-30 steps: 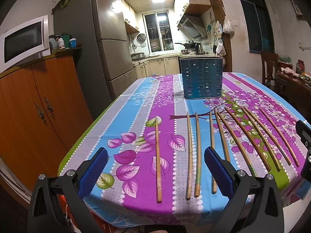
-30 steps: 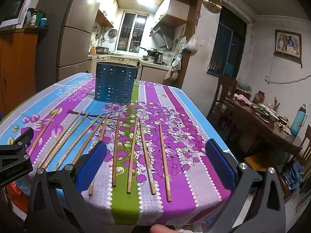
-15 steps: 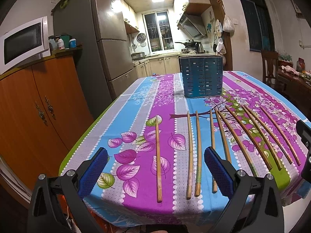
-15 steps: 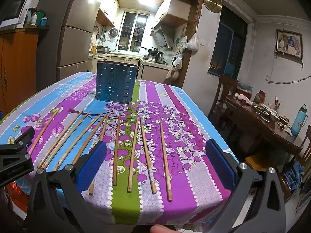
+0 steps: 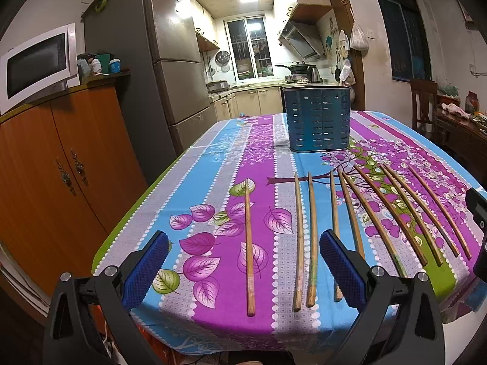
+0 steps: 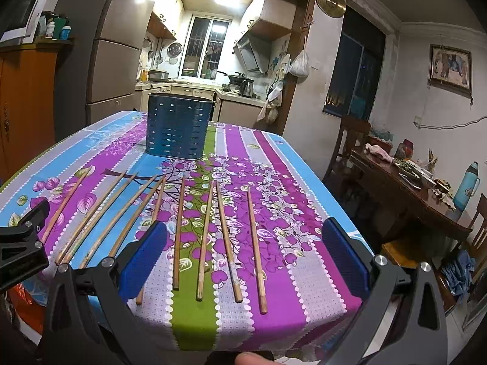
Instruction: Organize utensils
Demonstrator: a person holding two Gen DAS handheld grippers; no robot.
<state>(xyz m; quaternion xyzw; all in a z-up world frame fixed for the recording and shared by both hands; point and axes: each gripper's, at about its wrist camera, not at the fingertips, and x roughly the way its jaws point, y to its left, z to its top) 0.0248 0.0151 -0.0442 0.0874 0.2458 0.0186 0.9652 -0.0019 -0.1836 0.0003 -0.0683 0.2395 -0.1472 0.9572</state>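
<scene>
Both tongs are spread wide and hold nothing. Left tongs (image 5: 243,267) hang at the near edge of the surface (image 5: 213,164), its blue pads (image 5: 146,270) either side of the leftmost chopstick (image 5: 249,243) without touching it. Right tongs (image 6: 243,261) hang at the same edge, level with the near ends of the right-hand chopsticks (image 6: 228,243). Nine chopsticks lie flat on the patterned tablecloth (image 6: 274,164) in a fanned row, near ends toward the edge, some just beside each other. Blue slotted utensil holder (image 5: 318,118) stands upright beyond their far tips, well apart from both tongs.
</scene>
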